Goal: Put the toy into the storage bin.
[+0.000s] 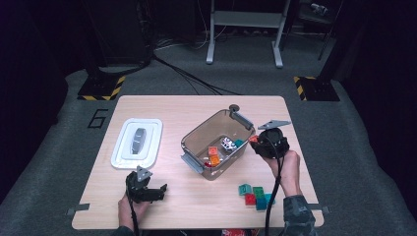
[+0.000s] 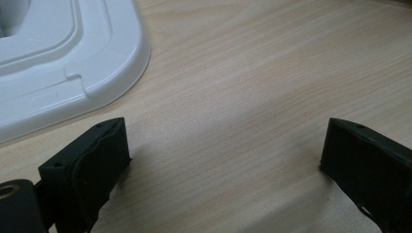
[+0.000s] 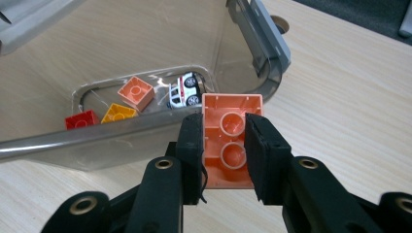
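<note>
Your right gripper [image 3: 224, 145], clamped on the orange plastic brick [image 3: 231, 131], sits just outside the clear plastic bin's [image 3: 43, 143] rim; bin interior lies ahead-left.

A dim recording lab: the wooden surface [image 1: 162, 206] stands on grey carpet, hazard-striped stand bases [image 1: 102, 88] at ten and two o'clock, loose cables [image 1: 187, 76] and a metal frame [image 1: 244, 29] at twelve.

A light wooden desk [image 1: 162, 105] stands on grey carpet [image 1: 59, 132], lit from above while the room's edges fall into darkness. At the top of the frame a grey metal frame [image 1: 244, 29] rests on two feet. Yellow-and-black striped base plates [image 1: 101, 88] sit at upper left and upper right, with black cables [image 1: 187, 76] trailing between them.
</note>
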The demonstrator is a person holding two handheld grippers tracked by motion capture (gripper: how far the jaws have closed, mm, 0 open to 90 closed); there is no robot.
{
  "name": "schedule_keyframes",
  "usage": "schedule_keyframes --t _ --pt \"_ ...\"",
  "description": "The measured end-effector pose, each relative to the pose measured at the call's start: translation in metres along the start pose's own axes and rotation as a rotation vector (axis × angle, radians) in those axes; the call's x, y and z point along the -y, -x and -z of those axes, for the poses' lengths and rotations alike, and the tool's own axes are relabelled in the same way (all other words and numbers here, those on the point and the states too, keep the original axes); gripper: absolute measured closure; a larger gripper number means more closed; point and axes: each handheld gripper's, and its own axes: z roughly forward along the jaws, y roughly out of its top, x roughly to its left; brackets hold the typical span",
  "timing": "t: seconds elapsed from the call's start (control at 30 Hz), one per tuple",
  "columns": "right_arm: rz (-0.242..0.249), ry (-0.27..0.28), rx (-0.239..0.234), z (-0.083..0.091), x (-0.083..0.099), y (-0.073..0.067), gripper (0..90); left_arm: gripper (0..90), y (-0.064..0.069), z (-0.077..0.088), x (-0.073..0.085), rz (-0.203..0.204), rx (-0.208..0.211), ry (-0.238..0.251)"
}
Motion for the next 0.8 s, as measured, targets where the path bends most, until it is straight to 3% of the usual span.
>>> schedule_keyframes --t 0.3,0.8 --pt "0.026 0.012 -0.01 0.001 -0.016 -0.007 68.9 3.5 0.0 0.0 0.0 0.001 0.0 0.0" --pt "0.06 0.003 -0.051 -0.017 -0.031 -0.021 68.9 3.5 0.0 0.0 0.0 0.001 0.0 0.0"
